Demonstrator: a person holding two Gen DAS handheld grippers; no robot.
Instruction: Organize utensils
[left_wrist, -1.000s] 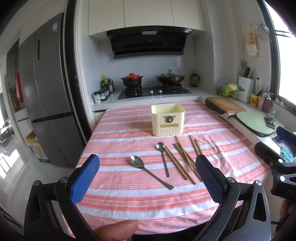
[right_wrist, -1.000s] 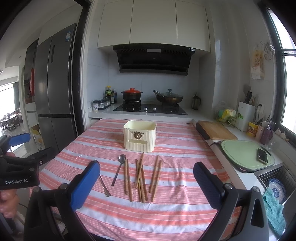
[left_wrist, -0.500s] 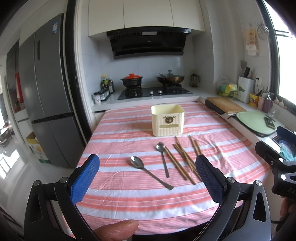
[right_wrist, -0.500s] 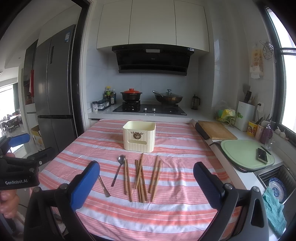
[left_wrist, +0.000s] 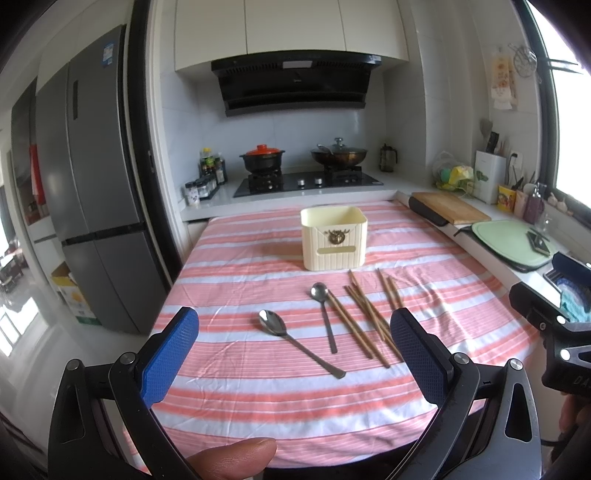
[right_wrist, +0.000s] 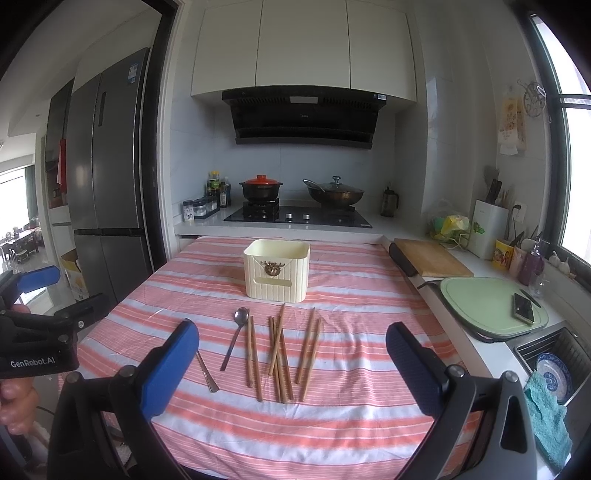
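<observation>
White lettering "GenRobot.AI" on black body of left gripper (right_wrist: 38, 360), seen at left edge of right wrist view. Partial white letters "DA" on black body of right gripper (left_wrist: 570, 373), at right edge of left wrist view; rest cut off. Blue sticker on fridge (right_wrist: 133, 75) door, print too small to read. Range hood (right_wrist: 303, 100) carries label strip and centre logo, both illegible.

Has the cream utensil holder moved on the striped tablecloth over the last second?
No. The cream utensil holder sits at the same stripes of the tablecloth, same gap from the stove counter edge.
</observation>
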